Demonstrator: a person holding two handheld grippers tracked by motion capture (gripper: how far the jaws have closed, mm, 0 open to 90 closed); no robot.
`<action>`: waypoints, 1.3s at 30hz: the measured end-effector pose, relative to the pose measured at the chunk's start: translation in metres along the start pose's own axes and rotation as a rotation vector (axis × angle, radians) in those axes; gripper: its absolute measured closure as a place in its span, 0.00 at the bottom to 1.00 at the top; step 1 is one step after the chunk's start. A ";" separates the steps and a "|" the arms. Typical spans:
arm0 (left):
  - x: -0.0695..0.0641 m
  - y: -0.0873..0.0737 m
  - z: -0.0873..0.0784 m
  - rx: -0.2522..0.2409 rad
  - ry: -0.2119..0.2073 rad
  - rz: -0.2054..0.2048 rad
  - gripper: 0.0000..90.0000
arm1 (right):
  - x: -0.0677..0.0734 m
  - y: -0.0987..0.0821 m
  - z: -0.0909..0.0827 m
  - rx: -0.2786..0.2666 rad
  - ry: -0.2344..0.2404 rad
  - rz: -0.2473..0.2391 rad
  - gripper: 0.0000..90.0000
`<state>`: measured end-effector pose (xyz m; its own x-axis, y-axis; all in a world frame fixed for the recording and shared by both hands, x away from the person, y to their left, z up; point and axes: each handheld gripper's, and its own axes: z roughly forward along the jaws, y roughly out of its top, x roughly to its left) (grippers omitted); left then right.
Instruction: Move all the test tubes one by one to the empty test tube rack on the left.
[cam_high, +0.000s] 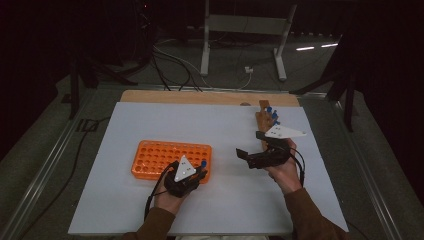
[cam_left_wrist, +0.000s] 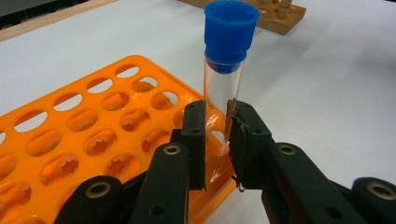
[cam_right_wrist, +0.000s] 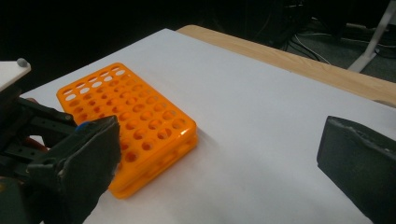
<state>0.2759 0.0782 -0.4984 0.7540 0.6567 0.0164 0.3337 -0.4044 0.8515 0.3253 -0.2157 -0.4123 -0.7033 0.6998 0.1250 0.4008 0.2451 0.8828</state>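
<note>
Your left claw (cam_left_wrist: 216, 140) grips the tube (cam_left_wrist: 224, 88) upright over the near corner of the orange rack (cam_left_wrist: 70, 135). Line its bottom up with a hole and lower it straight before letting go. Your right claw (cam_high: 248, 146) waits open over the desk (cam_high: 150, 120).

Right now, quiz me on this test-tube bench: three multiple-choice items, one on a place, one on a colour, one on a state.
1. Where is the tube?
A. over a corner of the orange rack
B. lying on the white table top
C. in the wooden rack

2. What colour is the tube's cap?
A. red
B. blue
C. white

3. How stands the right gripper?
A. shut on a tube
B. shut on the rack
C. open, with nothing in it

Answers: 1 A, the left gripper holds it upright at the rack's corner hole. 2 B, plainly blue in the left gripper view. 3 C, its jaws stand wide apart over bare table.
</note>
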 end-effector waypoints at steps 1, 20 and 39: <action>0.000 0.000 0.000 0.000 0.000 -0.002 0.87 | 0.000 0.000 0.000 -0.001 0.003 0.000 0.00; 0.015 0.006 -0.024 -0.119 0.031 -0.105 0.26 | -0.012 0.002 -0.012 -0.020 -0.047 0.001 0.00; 0.037 0.001 -0.041 -0.173 0.115 -0.214 0.01 | -0.073 0.003 -0.028 -0.070 -0.242 0.074 0.07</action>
<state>0.2806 0.1280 -0.4757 0.6042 0.7873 -0.1224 0.3692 -0.1406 0.9187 0.3608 -0.2848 -0.4061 -0.5093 0.8563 0.0863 0.3986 0.1459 0.9054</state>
